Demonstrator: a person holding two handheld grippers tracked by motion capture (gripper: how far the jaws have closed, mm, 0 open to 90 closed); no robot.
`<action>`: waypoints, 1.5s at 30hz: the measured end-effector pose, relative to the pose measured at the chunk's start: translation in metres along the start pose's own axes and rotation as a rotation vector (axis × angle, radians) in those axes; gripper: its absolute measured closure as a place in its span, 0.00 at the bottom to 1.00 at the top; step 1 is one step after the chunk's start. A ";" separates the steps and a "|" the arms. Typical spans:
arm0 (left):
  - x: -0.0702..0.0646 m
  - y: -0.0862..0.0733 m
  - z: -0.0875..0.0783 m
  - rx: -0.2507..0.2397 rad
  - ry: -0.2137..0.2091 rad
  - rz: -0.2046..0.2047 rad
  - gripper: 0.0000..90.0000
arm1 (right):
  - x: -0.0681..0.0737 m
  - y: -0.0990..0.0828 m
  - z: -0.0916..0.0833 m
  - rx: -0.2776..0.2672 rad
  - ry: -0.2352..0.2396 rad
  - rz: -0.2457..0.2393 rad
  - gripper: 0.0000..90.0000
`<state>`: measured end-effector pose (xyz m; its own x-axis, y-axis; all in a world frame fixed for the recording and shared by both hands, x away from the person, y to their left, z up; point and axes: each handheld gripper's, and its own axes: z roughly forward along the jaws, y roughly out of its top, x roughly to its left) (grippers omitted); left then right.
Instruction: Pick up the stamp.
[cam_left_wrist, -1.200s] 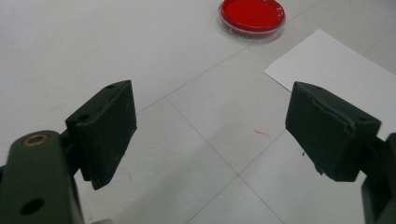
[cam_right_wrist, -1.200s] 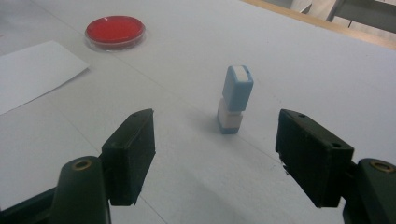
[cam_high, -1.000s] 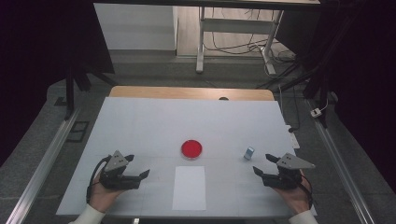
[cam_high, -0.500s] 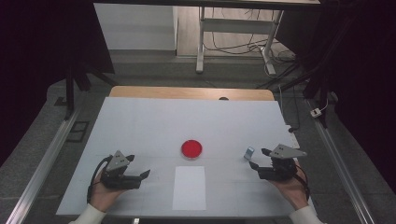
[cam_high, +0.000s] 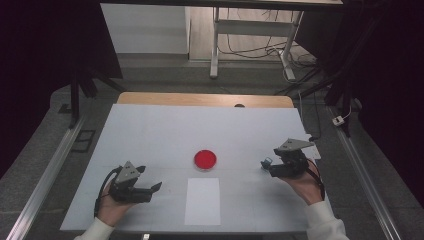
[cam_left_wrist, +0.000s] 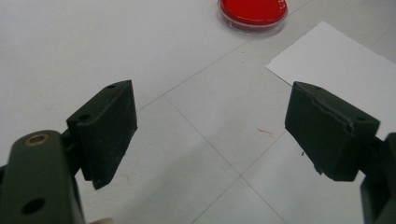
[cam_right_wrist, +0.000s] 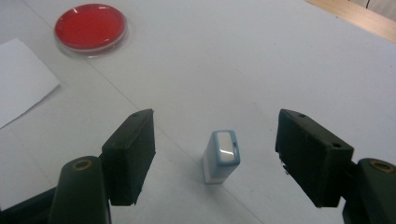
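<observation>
A small white block with a light-blue top (cam_right_wrist: 221, 156) stands upright on the white table, between the open jaws of my right gripper (cam_right_wrist: 215, 161) without touching either. From above the block (cam_high: 266, 162) sits just left of the right gripper (cam_high: 269, 167). A round red dish (cam_high: 205, 159) lies at the table's centre, also seen as the red dish (cam_right_wrist: 90, 28) and the red dish (cam_left_wrist: 252, 12). A white paper sheet (cam_high: 202, 201) lies in front of it. My left gripper (cam_high: 152, 187) rests open at the near left, nothing between its jaws (cam_left_wrist: 210, 135).
The white tabletop (cam_high: 165, 130) ends in a wooden strip (cam_high: 205, 99) at the far edge. Metal rails (cam_high: 47, 175) run along both sides. A desk frame with cables (cam_high: 250, 45) stands beyond the table. Thin pencil lines cross the surface.
My right gripper has moved forward and left, up to the small block, so its jaws now bracket it. The left gripper has stayed in place.
</observation>
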<state>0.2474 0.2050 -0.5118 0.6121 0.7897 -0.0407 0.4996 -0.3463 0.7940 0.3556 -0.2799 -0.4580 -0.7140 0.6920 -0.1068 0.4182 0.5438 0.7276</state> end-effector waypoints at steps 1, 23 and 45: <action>0.000 0.000 0.000 -0.001 0.000 0.001 0.19 | 0.000 -0.003 0.003 -0.005 0.005 0.007 0.32; -0.002 -0.002 -0.001 -0.002 0.017 0.004 0.20 | 0.000 -0.017 0.017 0.003 -0.006 0.007 0.45; -0.002 -0.003 0.000 0.003 0.017 0.007 0.20 | -0.002 -0.025 0.020 -0.013 -0.026 0.016 0.83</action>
<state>0.2447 0.2044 -0.5140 0.6053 0.7956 -0.0251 0.4970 -0.3532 0.7926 0.3581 -0.2856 -0.4891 -0.6926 0.7125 -0.1123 0.4217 0.5263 0.7383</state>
